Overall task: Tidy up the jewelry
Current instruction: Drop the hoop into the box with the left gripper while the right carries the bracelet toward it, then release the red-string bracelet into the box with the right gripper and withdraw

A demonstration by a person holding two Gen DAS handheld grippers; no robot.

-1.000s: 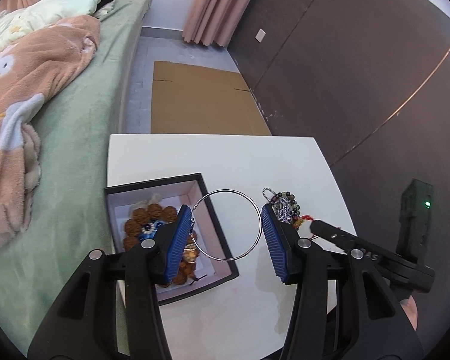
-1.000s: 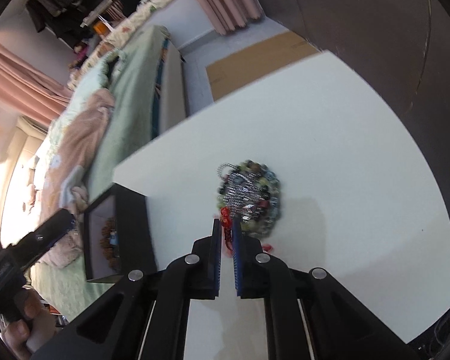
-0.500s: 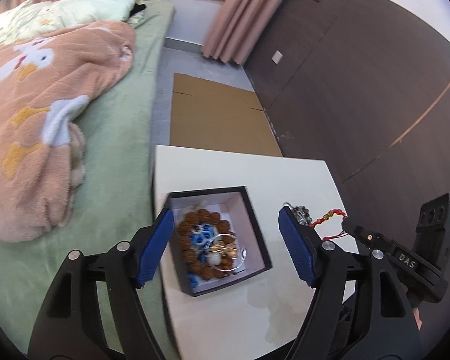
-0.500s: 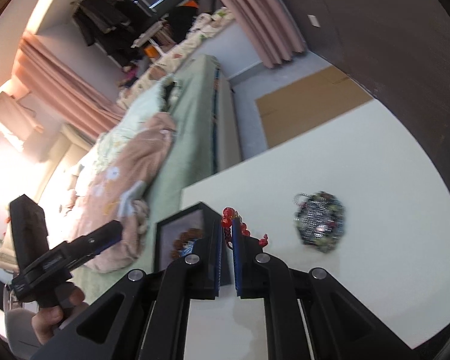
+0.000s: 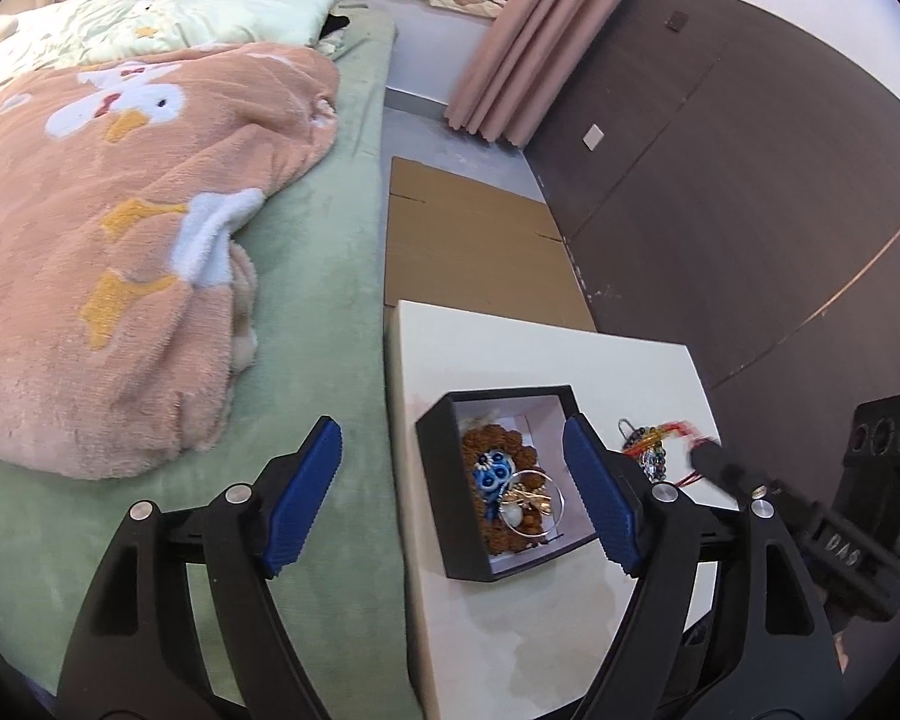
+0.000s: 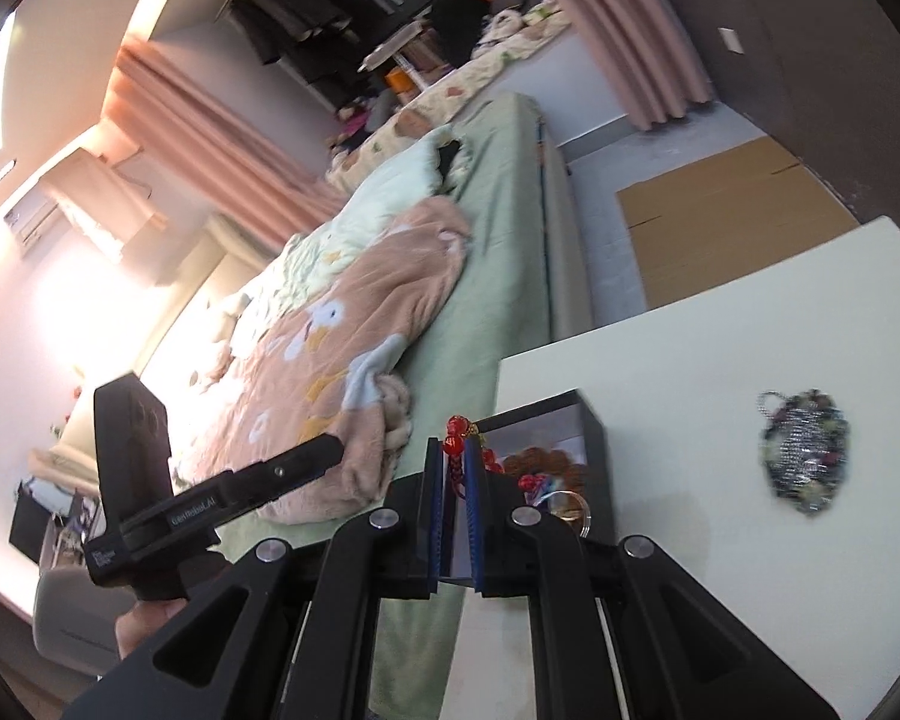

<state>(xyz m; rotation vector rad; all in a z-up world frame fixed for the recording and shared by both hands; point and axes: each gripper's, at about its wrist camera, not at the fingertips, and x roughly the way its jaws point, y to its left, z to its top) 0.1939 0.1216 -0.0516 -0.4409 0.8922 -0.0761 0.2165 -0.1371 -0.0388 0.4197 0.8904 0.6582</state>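
A black jewelry box [image 5: 498, 570] with a pale lining stands on the white table [image 5: 510, 648]. It holds a brown bead bracelet [image 5: 498, 450], a blue charm and a silver ring bangle [image 5: 537, 501]. My left gripper [image 5: 450, 492] is open and empty, raised over the box's left edge. My right gripper [image 6: 453, 468] is shut on a red bead bracelet [image 6: 457, 429], held above the box [image 6: 594, 450]. A pile of dark beads and silver chain [image 6: 804, 459] lies on the table right of the box; it also shows in the left wrist view [image 5: 648, 450].
A bed with a green sheet [image 5: 306, 276] and a peach blanket [image 5: 108, 228] lies against the table's left side. Flat cardboard [image 5: 468, 258] lies on the floor beyond the table. A dark wall [image 5: 750, 180] runs along the right.
My left gripper let the silver bangle go into the box, opened wide and drew back upward. My right gripper lifted the red bracelet off the bead pile and carried it left over the box.
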